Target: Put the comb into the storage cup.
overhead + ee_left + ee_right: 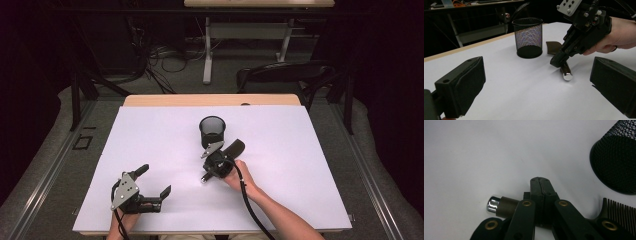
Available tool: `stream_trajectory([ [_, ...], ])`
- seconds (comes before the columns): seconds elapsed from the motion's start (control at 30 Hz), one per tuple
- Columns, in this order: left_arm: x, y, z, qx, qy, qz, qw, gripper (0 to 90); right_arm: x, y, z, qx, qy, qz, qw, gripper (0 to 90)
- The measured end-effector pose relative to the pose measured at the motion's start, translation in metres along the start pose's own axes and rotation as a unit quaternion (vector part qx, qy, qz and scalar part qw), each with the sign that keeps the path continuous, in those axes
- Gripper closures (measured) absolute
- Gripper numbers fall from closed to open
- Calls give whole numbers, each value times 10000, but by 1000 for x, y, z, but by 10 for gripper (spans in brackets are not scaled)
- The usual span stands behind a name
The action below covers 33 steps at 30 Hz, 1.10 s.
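A black mesh cup (212, 131) stands upright mid-table, also seen in the left gripper view (528, 37) and the right gripper view (619, 157). Beside it lies a brown comb with a chrome-capped handle (567, 75), its teeth (619, 212) near the cup. My right gripper (206, 175) points down at the handle (506, 206); its jaws are pressed together at the tip (540, 180), with the handle lying under them, not between them. The same gripper shows from the side (556, 62), its tip on the handle. My left gripper (154, 180) rests near the front left, jaws wide apart (537, 67), holding nothing.
A white sheet (300, 165) covers the wooden table (210, 100). Beyond the far edge are a black chair (285, 75), cables and another table's legs on the floor. Bare sheet lies to the right and far left of the cup.
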<state>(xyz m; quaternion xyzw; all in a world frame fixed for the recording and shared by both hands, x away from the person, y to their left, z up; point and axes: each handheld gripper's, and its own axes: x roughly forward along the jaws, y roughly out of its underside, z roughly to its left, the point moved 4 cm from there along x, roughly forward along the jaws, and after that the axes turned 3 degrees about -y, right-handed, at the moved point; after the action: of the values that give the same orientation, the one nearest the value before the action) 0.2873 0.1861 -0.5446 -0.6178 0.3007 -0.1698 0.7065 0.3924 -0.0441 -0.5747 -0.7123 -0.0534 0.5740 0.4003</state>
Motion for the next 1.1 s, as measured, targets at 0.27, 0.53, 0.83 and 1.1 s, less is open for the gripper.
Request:
stream_trajectory([
  [0.27,0,0,0,2,9,-6,10000,2,-1,3,3,-8,-27,122,9999,900],
  [0.53,0,0,1,-3,1,-12,10000,2,-3,7,2,-4,-59,225,9997,900],
  [0.83,0,0,1,-16,-1,-14,10000,2,-6,11,2,-50,-98,356,9993,900],
  [1.1,0,0,0,-27,-4,-16,10000,2,-10,14,2,-69,-117,449,9989,900],
])
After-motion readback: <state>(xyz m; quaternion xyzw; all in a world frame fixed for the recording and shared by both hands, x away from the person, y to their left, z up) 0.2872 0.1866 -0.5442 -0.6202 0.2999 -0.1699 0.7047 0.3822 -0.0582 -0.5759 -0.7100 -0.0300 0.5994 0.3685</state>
